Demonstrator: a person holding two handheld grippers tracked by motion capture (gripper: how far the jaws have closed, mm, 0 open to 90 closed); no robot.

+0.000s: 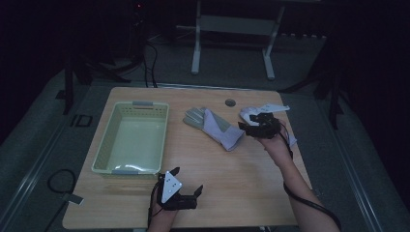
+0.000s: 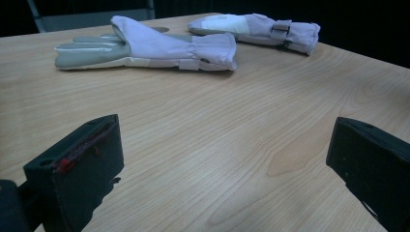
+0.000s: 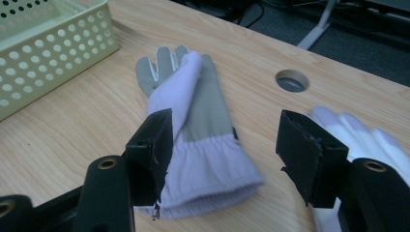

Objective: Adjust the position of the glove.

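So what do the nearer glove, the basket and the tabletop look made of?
The nearer glove looks like soft woven fabric, lilac with a grey, possibly suede-like palm; it folds and gathers at the cuff. The basket seems moulded plastic, pale green with punched holes. The tabletop shows matte wood grain, probably laminate.

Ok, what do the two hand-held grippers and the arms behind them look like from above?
Both are black, two-jawed tools. The left hand-held gripper carries a pale grey three-cornered plate with small dark dots on top; its jaw pad shows red marks. The right hand-held gripper has a similar pale plate and a black cable trailing along the forearm. Both forearms are bare, with no sleeves in view.
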